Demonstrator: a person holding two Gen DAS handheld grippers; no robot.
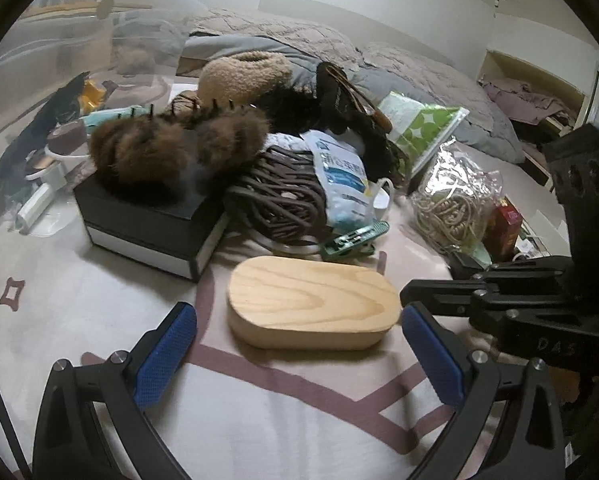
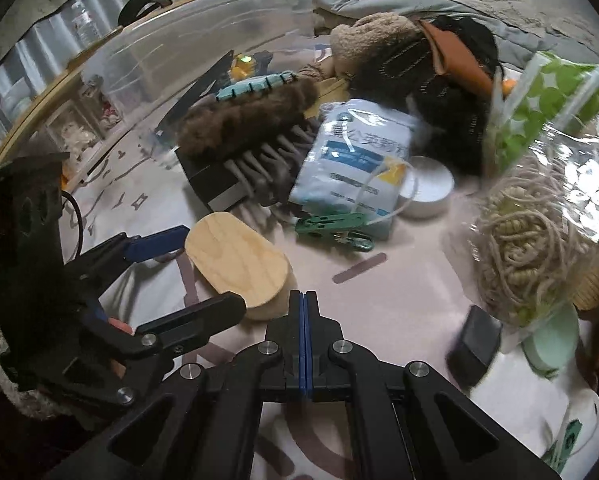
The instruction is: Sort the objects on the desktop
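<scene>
Left gripper (image 1: 299, 340) spread wide around one oval pale-wood lidded box (image 1: 313, 308) on the near cloth, not touching it. Right gripper (image 2: 304, 300) closed, empty, near-right of the box. Farther: one green plastic clip (image 1: 353, 240), one black-and-white rectangular box (image 1: 147, 224), one brown fur claw clip (image 1: 179, 152).

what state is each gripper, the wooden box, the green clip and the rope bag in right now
left gripper: open, fingers either side of the wooden box, not touching it
right gripper: shut, holding nothing
wooden box: lid on, lying flat
green clip: closed, lying on its side
rope bag: clear plastic bag with coiled rope inside; whether sealed, cannot tell
</scene>
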